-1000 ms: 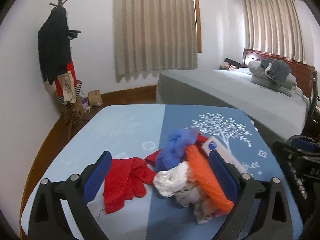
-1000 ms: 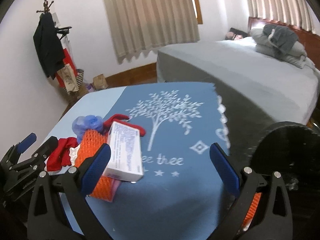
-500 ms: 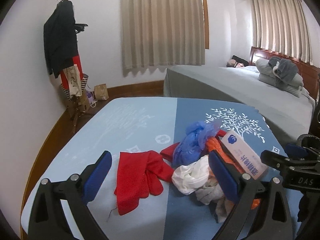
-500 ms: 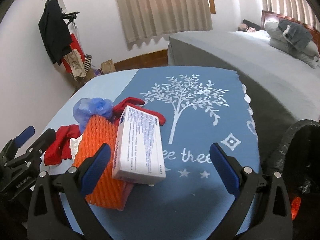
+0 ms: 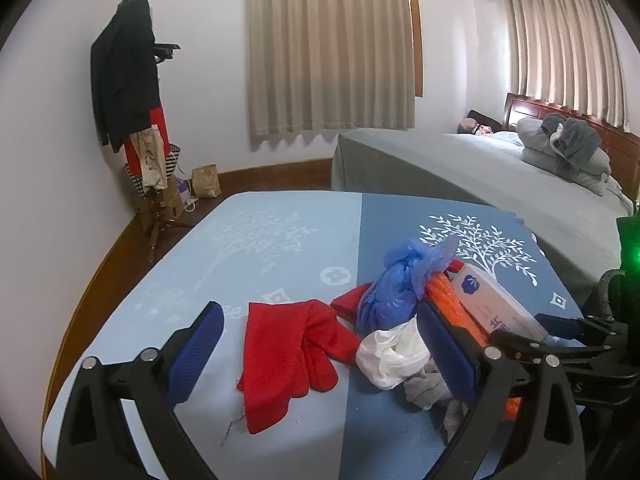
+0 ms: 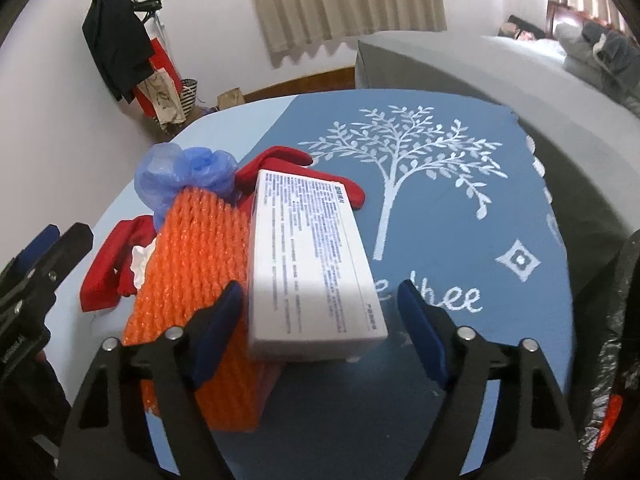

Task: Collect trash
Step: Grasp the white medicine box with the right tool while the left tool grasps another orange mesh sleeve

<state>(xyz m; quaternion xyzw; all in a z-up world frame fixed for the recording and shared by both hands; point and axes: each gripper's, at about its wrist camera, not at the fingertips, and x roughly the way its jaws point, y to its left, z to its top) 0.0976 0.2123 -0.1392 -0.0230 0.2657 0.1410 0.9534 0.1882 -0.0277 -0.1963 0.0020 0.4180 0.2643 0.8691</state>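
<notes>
Left wrist view: the left hand-held gripper (image 5: 320, 352) hangs with its jaws spread wide and nothing between the pads, over the near edge of the worktop (image 5: 280, 248), which wears a two-tone blue cloth printed with white trees. Beyond its fingertips lies the trash pile: a red glove (image 5: 288, 356) flat on the pale half, a crumpled white tissue (image 5: 392, 354) just beside it, a blue plastic bag (image 5: 400, 284) behind that, then orange foam netting (image 5: 448, 300) with a white box (image 5: 496, 304) leaning on it toward the right edge. The right hand-held gripper (image 5: 568, 332) reaches in from the right, at the box.

Right wrist view: the right hand-held gripper (image 6: 320, 320) is closing, its blue pads on either side of the near end of the white box (image 6: 312, 264), not yet pressing it. The box lies on the orange foam netting (image 6: 196, 276), near the worktop's (image 6: 520, 184) front edge. A black trash bag (image 6: 616, 340) gapes at the right edge.
</notes>
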